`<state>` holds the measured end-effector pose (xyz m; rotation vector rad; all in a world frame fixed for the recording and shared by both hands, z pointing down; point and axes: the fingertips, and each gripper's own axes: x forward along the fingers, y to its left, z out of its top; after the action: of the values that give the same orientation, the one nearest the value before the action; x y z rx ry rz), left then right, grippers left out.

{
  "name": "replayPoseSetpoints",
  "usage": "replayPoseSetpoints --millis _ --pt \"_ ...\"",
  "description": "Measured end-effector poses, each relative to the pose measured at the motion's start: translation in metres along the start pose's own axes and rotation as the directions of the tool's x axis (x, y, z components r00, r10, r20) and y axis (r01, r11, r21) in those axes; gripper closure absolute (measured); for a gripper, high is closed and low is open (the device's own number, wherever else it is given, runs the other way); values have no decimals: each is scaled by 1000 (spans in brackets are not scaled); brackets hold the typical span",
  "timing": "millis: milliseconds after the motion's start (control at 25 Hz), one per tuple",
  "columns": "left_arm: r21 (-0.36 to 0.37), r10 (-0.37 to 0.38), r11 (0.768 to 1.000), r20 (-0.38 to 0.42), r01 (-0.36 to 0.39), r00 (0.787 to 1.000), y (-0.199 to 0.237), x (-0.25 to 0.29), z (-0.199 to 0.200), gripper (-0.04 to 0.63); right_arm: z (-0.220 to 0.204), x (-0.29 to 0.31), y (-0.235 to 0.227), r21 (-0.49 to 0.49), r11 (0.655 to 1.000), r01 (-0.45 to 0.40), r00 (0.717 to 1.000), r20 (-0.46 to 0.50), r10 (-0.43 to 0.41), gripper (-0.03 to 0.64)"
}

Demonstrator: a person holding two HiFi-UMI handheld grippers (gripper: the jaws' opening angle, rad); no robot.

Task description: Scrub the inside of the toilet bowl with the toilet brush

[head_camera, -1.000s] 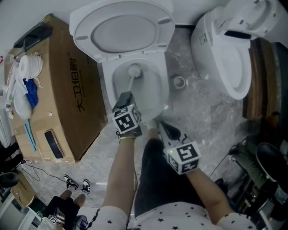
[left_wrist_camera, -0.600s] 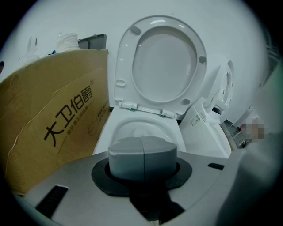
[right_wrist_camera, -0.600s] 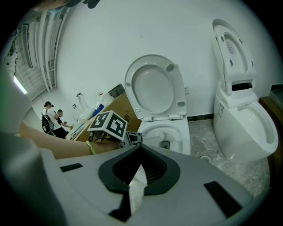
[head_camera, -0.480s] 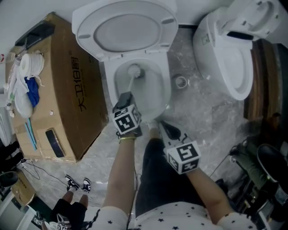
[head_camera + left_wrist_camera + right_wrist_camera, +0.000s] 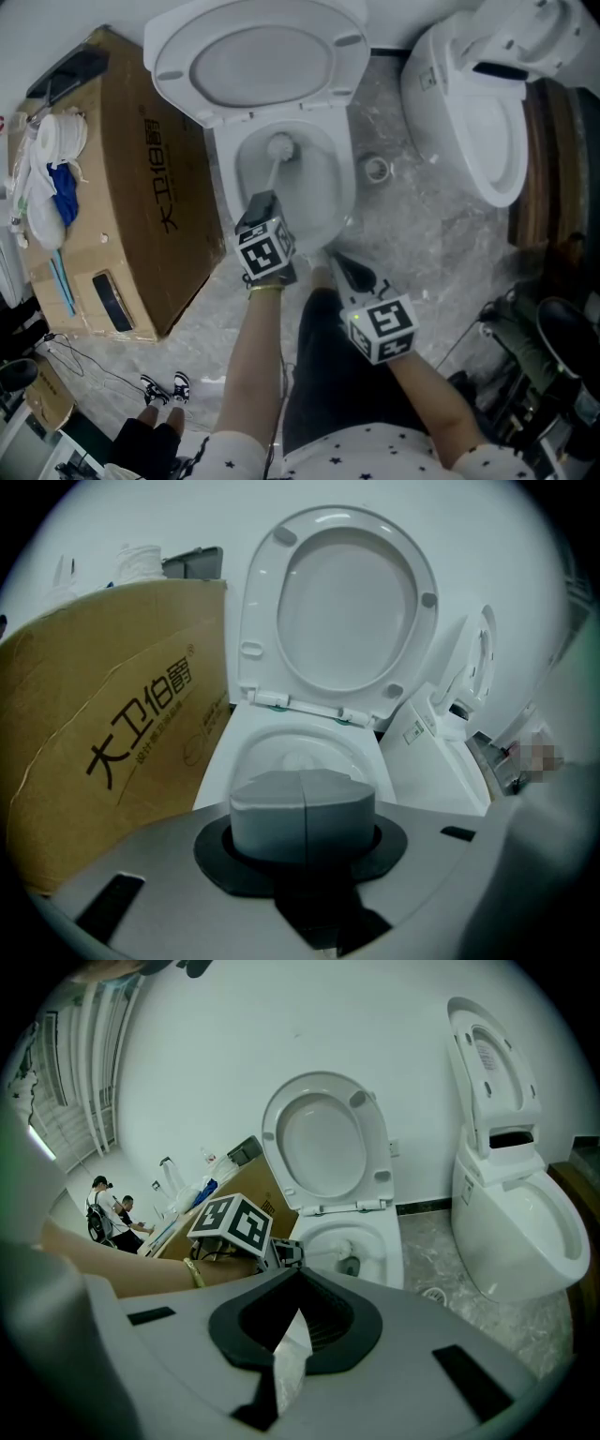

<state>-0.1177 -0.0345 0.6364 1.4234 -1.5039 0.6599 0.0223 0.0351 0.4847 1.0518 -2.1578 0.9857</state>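
The left gripper's point(image 5: 263, 204) jaws are clamped on the round grey handle of the brush point(image 5: 278, 148), whose white bristly head sits deep in the smooth white bowl point(image 5: 322, 180), while the right gripper's point(image 5: 343, 266) jaws pinch a thin crinkly white scrap point(image 5: 292, 1342).

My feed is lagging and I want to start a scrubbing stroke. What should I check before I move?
1. Grip: left tongs shut on the toilet brush handle: ok.
2. Placement: brush head inside the toilet bowl: ok.
3. Access: seat and lid raised: ok.
4. Clearance: right tongs outside the bowl: ok.
5. Contact: bristles against the porcelain: cannot tell.
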Motion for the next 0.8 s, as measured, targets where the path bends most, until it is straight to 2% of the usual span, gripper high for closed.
replayPoseSetpoints --millis 360,800 --pt "10 4 1000 -24 -4 1000 1 10 -6 448 -3 4 -5 6 1000 7 1000 -5 -7 611" --pt "-7 26 1000 -12 -27 1000 14 9 -8 448 -4 4 -6 0 1000 5 1000 -6 -5 611"
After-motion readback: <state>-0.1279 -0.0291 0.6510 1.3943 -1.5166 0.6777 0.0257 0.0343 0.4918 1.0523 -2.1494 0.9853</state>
